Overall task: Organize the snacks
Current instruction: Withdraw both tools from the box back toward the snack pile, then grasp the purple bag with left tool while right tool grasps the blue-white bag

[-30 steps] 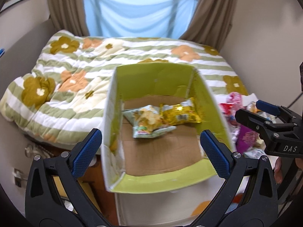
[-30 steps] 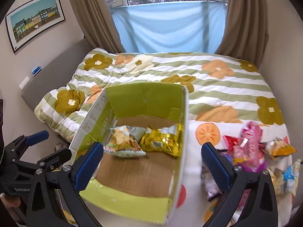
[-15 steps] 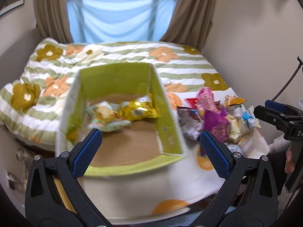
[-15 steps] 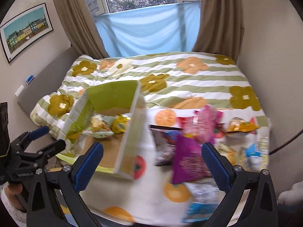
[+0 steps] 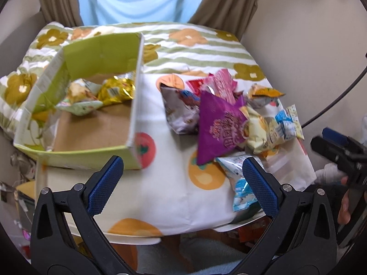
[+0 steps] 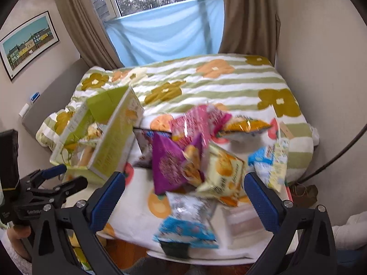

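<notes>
Open left tongs point(image 5: 182, 178) hover empty between box point(image 5: 75, 153) and snack pile point(image 5: 229, 116).

The left black two-finger gripper with blue ribbed pads point(image 5: 182, 184) is held with its jaws spread wide, nothing between them; seen from the right wrist camera it sits low at the left edge, its jaws parted there too, gripped from below by a hand point(image 6: 19, 232) of which only fingers show; the right black two-finger gripper with blue ribbed pads point(image 6: 184, 197) is likewise spread wide and empty; in the left wrist view fingers of the right hand point(image 5: 344, 208) wrap its handle at the right edge.
</notes>
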A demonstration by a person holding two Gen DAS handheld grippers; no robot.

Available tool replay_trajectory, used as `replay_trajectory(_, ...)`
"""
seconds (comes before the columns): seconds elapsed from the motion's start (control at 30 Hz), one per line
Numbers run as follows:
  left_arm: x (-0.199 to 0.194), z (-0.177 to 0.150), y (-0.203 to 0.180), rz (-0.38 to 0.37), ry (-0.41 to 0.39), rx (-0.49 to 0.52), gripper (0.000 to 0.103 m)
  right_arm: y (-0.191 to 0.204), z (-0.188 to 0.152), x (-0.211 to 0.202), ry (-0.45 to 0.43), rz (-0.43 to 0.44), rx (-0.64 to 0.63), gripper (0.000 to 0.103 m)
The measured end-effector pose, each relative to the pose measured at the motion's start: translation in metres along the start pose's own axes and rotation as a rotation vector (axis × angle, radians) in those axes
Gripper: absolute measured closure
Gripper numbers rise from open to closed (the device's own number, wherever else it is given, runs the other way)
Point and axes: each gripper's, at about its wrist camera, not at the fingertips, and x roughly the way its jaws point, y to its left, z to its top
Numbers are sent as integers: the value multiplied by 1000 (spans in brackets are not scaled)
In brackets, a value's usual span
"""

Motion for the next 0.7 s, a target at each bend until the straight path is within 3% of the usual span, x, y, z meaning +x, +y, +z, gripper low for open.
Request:
replay_trajectory(0.27, 53, 18, -29, -68, 52, 48, 0, -26, -32, 33, 95, 22, 20, 0)
replay_trajectory(0.43, 101, 26, -36, -163, 121, 71, 0, -26, -41, 61, 144, 31, 31, 0)
replay_trajectory(0.63, 148, 27, -32, -252, 229, 37, 0, -19, -49, 94, 208, 41, 34, 0)
replay_trajectory(0.7, 153, 26, -29, -277, 231, 12, 0, -17, -52, 103, 230, 41, 38, 0)
